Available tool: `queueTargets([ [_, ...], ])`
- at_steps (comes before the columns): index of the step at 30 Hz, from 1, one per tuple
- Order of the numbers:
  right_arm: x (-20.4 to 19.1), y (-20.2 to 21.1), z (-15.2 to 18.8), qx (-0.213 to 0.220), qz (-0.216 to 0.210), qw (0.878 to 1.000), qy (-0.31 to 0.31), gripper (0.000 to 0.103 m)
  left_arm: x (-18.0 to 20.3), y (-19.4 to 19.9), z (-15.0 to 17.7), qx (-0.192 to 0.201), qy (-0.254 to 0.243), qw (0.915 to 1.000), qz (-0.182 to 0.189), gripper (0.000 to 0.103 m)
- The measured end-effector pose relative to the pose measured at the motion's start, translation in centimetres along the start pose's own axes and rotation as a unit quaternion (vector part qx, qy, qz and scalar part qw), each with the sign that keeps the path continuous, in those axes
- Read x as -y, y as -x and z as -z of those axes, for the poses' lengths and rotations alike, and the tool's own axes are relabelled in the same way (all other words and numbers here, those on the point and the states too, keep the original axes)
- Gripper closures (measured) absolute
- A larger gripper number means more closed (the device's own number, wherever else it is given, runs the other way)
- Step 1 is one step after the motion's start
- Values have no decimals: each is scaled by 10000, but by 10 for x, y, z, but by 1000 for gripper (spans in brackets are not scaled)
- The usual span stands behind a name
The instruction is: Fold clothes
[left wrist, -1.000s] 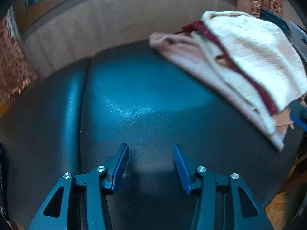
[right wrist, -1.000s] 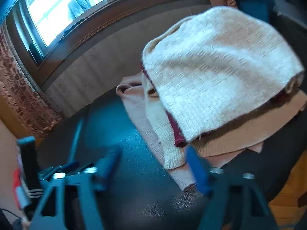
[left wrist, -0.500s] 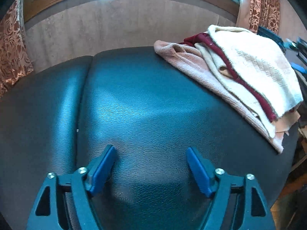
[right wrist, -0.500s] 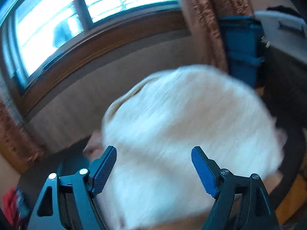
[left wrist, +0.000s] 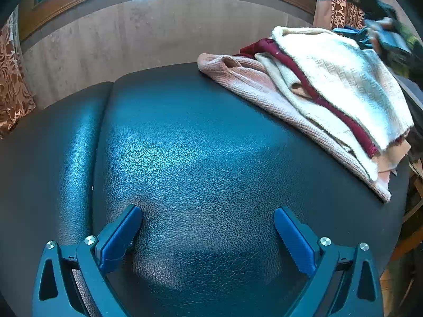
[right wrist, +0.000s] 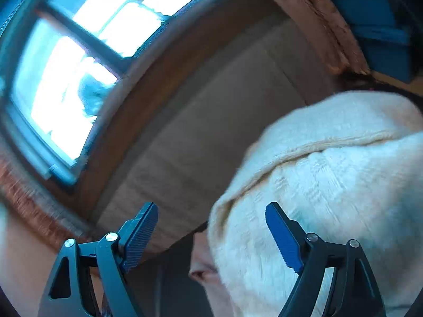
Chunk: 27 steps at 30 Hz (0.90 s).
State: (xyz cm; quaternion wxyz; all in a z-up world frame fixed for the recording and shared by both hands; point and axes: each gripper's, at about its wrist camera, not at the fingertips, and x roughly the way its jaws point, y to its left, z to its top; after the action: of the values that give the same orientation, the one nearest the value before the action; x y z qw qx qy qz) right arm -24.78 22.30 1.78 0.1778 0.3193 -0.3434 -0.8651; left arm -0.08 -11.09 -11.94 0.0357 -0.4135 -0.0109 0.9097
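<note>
Cream knitted sweater (left wrist: 351, 79) tops the folded clothes pile (left wrist: 264, 89) at the black leather couch's (left wrist: 201, 158) far right; no writing shows. Left gripper (left wrist: 207, 231) has widened; right gripper (right wrist: 211, 231) stays wide, now nearer the sweater.

A home living room: patterned curtains (left wrist: 12, 79), wood-framed window (right wrist: 79, 60), dark leather seat (left wrist: 201, 158).
</note>
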Motion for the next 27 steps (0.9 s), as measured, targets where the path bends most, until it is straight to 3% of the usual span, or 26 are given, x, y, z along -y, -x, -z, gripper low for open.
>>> queueTargets([
  [5, 6, -32, -12, 142, 505, 9974, -488, 38, -1, -1, 0, 30, -12, 10000, 43, 1],
  [10, 5, -42, -16, 691, 1029, 9898, -700, 39, -5, -2, -1, 53, 0, 9999, 135, 1],
  [14, -12, -66, -25, 660, 1647, 9836, -316, 41, -8, -3, -2, 77, 13, 9997, 215, 1],
  [16, -25, -77, -24, 662, 1991, 9776, 142, 65, -9, -4, -3, 82, 18, 9997, 242, 1],
  [17, -29, -80, -23, 625, 1985, 9775, 331, 93, -9, -4, -3, 86, 18, 9996, 251, 1],
  [21, -41, -88, -19, 442, 1809, 9768, 1060, 96, -9, -5, -3, 82, -91, 9993, 348, 1],
  [24, -64, -78, -3, 190, 922, 9844, 1487, 96, -9, -5, -3, 89, -109, 9993, 346, 1],
  [27, -94, -67, 40, -368, 13, 9798, 1966, 96, -10, -4, -4, 102, -96, 9992, 373, 1],
])
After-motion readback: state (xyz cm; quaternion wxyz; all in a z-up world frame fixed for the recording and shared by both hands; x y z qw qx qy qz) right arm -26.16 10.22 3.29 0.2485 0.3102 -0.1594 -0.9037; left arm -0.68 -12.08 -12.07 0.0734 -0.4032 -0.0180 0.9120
